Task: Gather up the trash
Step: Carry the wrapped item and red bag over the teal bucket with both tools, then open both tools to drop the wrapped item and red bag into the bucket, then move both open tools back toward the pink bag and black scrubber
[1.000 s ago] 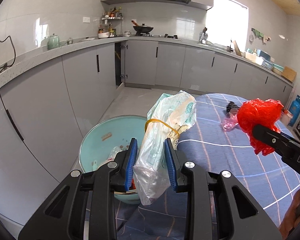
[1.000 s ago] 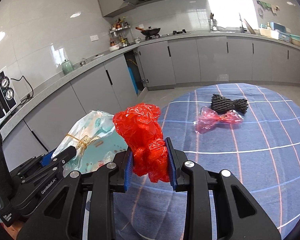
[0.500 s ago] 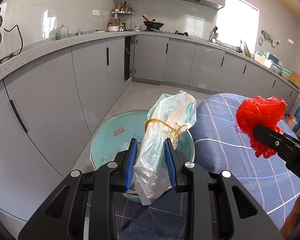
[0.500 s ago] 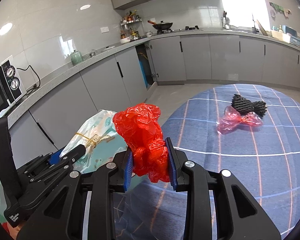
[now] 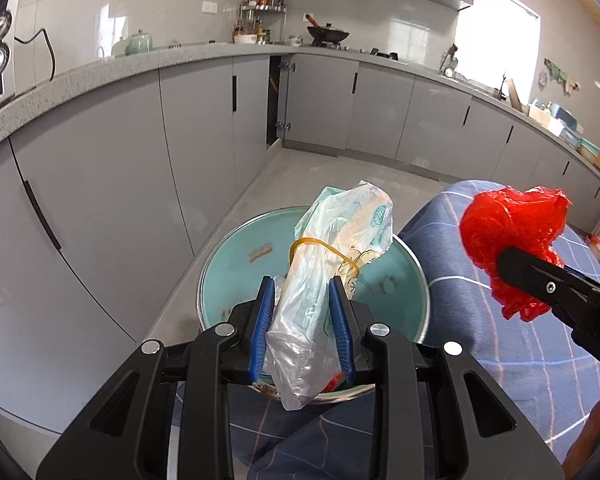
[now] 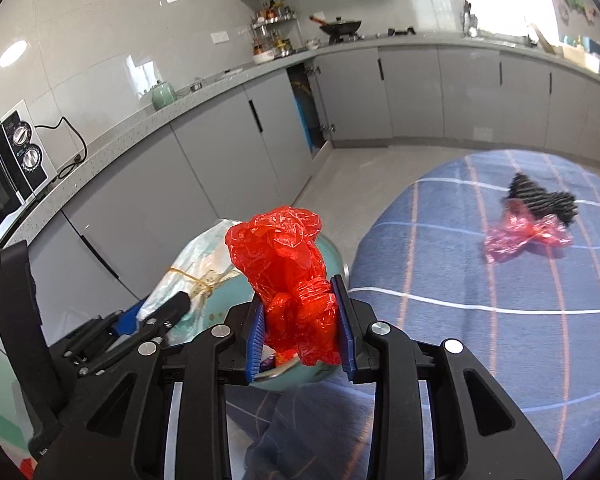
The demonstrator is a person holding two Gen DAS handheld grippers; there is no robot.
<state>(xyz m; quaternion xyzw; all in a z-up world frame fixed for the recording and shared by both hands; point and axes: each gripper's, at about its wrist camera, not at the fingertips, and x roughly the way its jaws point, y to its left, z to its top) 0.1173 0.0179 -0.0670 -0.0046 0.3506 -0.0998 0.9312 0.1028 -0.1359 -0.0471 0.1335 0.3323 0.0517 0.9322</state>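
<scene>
My left gripper (image 5: 302, 300) is shut on a clear and pale-green plastic bag (image 5: 332, 264) tied with a yellow rubber band, held over the teal trash bin (image 5: 236, 272). My right gripper (image 6: 302, 304) is shut on a crumpled red plastic bag (image 6: 288, 272), just above the bin's rim (image 6: 332, 248) by the table edge. The red bag also shows at the right of the left wrist view (image 5: 512, 232). A pink wrapper (image 6: 520, 236) and a black mesh piece (image 6: 540, 196) lie on the blue checked tablecloth (image 6: 480, 320).
Grey kitchen cabinets (image 5: 100, 184) run along the left and back. One cabinet door stands ajar (image 5: 276, 100). A microwave (image 6: 8, 172) sits on the counter. The bin stands on the floor between the cabinets and the table.
Both grippers have moved left, away from the table middle and over the bin. Both bags stay gripped. The pink wrapper and black mesh have left the left wrist view.
</scene>
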